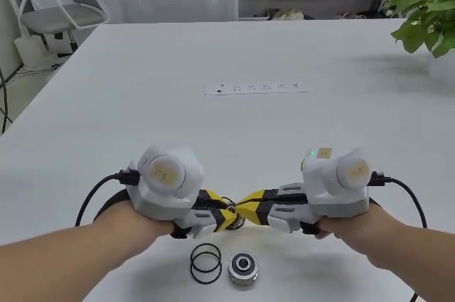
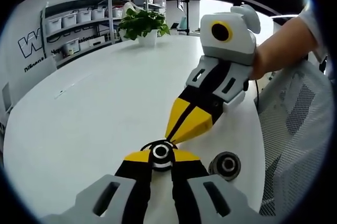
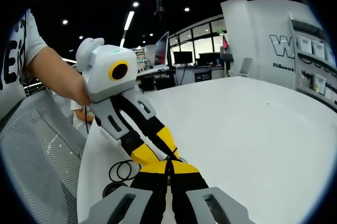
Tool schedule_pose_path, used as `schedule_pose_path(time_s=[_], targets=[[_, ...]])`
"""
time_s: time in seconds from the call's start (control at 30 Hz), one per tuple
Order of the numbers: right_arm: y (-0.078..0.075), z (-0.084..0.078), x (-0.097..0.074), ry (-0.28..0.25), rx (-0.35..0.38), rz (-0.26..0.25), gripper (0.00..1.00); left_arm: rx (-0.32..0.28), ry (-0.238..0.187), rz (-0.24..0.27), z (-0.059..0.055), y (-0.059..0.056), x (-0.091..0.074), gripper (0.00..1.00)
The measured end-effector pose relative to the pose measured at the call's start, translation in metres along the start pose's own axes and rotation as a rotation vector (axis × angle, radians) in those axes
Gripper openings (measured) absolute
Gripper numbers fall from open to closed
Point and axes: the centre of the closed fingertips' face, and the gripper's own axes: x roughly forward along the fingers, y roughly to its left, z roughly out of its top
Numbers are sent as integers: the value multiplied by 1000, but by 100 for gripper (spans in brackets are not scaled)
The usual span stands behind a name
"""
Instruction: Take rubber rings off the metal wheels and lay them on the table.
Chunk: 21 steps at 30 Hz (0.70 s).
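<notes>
Low over the white table (image 1: 234, 131), near its front edge, my two grippers meet tip to tip. My left gripper (image 1: 225, 219) is shut on a small metal wheel (image 2: 160, 152), held between its yellow-tipped jaws. My right gripper (image 1: 241, 211) comes in from the opposite side, and its tips (image 2: 171, 136) are shut on the thin black rubber ring (image 2: 149, 145) at the wheel's rim. On the table just in front lie two loose black rubber rings (image 1: 205, 263) and, beside them, a bare metal wheel (image 1: 243, 268).
A flush socket panel (image 1: 257, 88) sits in the middle of the table. A potted plant (image 1: 426, 18) stands at the far right corner. Chairs (image 1: 188, 0) stand along the far edge, and a mesh chair (image 2: 295, 129) is close to the near edge.
</notes>
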Motion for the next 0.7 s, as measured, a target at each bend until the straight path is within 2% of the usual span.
schedule_pose_path(time_s=[0.4,0.7], targets=[[3,7,-2,-22,22,13,0,-13,-58,-32,11,-2,-15,15],[8,13,-5,-38,29,24,0,1,-90,-71,15,-14,-29,23]])
